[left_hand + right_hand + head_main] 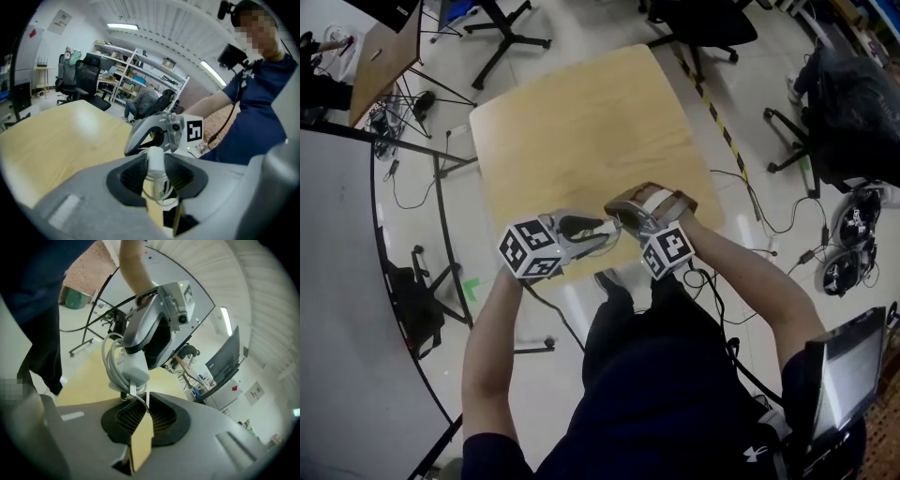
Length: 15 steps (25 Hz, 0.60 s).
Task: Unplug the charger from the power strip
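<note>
While the person stands at the near edge of the pale wooden bench (581, 122), the left hand-held gripper (602, 228) is clamped on a small white charger block (155, 160), white cable looped round it. The right hand-held gripper (625, 217), nearly closed, pinches a thin white strip hanging off it. Only print I can spot: black-and-white square markers on the gripper cubes (530, 251).

Left hand-held gripper (602, 228) meets right hand-held gripper (626, 216) above table (581, 131).

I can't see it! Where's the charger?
The charger is in the left gripper, mid head view, above the table's near edge; the right gripper pinches it too.
</note>
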Each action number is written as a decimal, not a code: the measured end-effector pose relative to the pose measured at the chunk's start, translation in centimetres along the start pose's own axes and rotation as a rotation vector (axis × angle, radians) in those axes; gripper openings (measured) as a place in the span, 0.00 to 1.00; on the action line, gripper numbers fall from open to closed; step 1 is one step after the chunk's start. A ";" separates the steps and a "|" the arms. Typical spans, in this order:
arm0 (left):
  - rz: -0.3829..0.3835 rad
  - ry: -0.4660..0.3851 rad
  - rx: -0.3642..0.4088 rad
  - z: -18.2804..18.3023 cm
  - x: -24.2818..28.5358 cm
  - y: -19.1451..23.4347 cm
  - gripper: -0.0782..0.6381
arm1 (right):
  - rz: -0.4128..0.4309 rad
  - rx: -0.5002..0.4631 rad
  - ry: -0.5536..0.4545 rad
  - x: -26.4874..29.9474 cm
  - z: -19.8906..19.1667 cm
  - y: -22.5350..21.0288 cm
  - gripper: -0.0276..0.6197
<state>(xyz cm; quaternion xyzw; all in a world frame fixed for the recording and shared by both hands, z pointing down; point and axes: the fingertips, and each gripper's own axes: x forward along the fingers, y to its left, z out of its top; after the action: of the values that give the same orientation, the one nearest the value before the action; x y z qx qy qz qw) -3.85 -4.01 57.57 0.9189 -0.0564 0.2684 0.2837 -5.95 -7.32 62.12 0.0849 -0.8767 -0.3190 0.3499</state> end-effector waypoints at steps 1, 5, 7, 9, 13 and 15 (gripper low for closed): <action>-0.002 0.032 0.011 -0.9 0.6 1.0 0.27 | 0.003 -0.051 0.012 1.0 -0.8 0.6 0.08; 0.013 0.163 0.088 -3.8 2.7 4.3 0.27 | -0.009 -0.283 0.054 4.3 -3.4 1.8 0.08; 0.045 0.205 0.143 -4.8 3.2 5.5 0.27 | -0.024 -0.369 0.070 5.2 -3.8 1.9 0.09; 0.081 0.222 0.184 -5.6 3.5 6.6 0.27 | -0.048 -0.445 0.087 5.9 -3.9 1.7 0.09; 0.107 0.230 0.172 -6.4 3.7 8.0 0.27 | -0.076 -0.523 0.122 7.0 -4.3 1.2 0.09; 0.114 0.239 0.163 -6.8 3.8 8.3 0.27 | -0.082 -0.543 0.126 7.3 -4.4 1.2 0.09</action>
<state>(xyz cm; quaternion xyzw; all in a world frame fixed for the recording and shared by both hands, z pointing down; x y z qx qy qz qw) -5.87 -6.98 68.36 0.8957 -0.0525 0.3952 0.1970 -8.36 -11.30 69.31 0.0428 -0.7315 -0.5502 0.4005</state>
